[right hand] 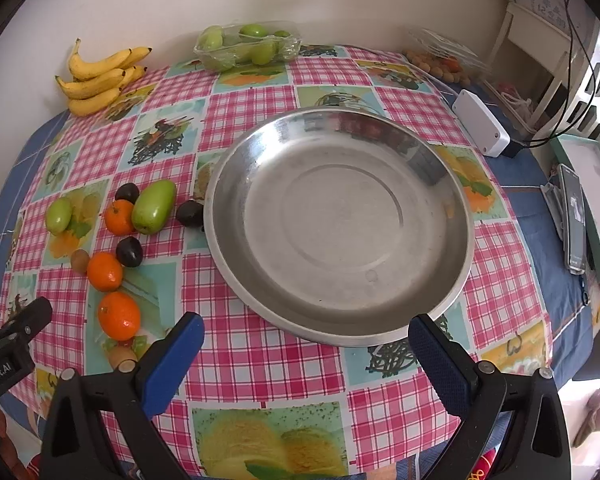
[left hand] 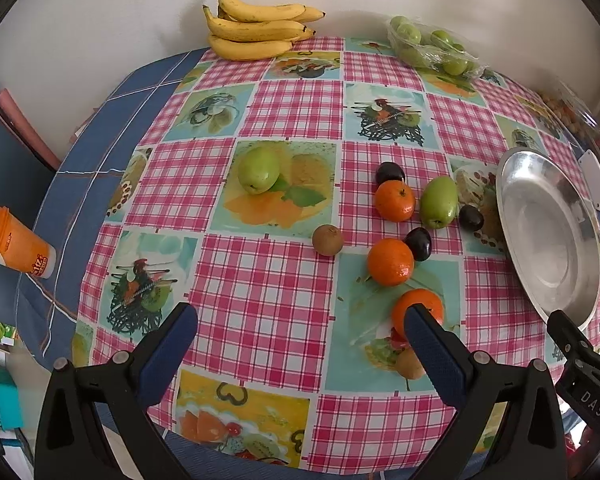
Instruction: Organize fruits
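Starting from the left, we see a lone green fruit at ten o'clock on the worktop, then a kiwi near the centre. Our left claw hangs over the near edge with its jaws spread wide and nothing between them. Further right lies the loose cluster: three oranges, dark plums and a second green fruit, all still on the cloth. At three o'clock sits the steel plate, empty, with our right claw gaping wide just above its near rim, also holding nothing. Bananas rest at twelve o'clock by the wall.

We judge the sorting has not begun. Next, the left claw should drop onto the nearest orange, close gently, and carry it to the plate.
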Action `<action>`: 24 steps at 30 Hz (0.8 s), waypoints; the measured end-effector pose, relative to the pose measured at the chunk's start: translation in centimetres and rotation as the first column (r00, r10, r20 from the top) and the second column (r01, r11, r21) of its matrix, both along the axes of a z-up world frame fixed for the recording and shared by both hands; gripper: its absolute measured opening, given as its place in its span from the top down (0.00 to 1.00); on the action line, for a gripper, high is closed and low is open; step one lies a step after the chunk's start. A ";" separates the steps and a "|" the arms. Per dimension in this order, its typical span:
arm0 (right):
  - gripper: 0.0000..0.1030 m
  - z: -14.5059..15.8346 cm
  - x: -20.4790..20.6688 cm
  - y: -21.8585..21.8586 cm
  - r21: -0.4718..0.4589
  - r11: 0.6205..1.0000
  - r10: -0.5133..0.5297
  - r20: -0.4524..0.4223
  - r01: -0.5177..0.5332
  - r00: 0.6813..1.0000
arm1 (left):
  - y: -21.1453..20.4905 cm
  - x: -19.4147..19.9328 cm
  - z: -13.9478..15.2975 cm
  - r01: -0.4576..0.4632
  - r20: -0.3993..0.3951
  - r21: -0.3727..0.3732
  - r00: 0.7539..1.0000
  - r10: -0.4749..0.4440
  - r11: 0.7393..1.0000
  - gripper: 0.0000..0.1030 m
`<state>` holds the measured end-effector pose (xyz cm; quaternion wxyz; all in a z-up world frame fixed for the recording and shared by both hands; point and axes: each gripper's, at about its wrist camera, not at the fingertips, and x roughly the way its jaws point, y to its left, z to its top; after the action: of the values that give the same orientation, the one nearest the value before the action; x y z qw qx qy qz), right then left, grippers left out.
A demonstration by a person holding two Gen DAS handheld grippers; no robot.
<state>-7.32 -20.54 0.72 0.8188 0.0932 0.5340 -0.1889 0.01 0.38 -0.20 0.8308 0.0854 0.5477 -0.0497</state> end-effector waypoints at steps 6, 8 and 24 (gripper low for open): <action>0.00 0.3 0.1 0.1 -0.003 1.000 0.004 0.001 -0.004 1.000 | 0.0 0.1 -0.1 -0.003 -0.003 0.011 1.000 0.003 1.000 0.00; 0.00 0.4 0.1 0.2 -0.004 1.000 0.008 0.003 -0.008 1.000 | 0.0 0.1 -0.1 -0.005 -0.003 0.014 1.000 0.005 1.000 0.00; 0.00 0.5 0.1 0.4 0.004 1.000 0.022 0.006 -0.022 1.000 | 0.0 0.2 -0.4 -0.007 -0.010 0.034 1.000 0.007 0.999 0.00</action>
<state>-7.23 -20.15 1.24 0.8221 0.0894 0.5332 -0.1783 0.20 0.35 -0.64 0.8267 0.0973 0.5528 -0.0378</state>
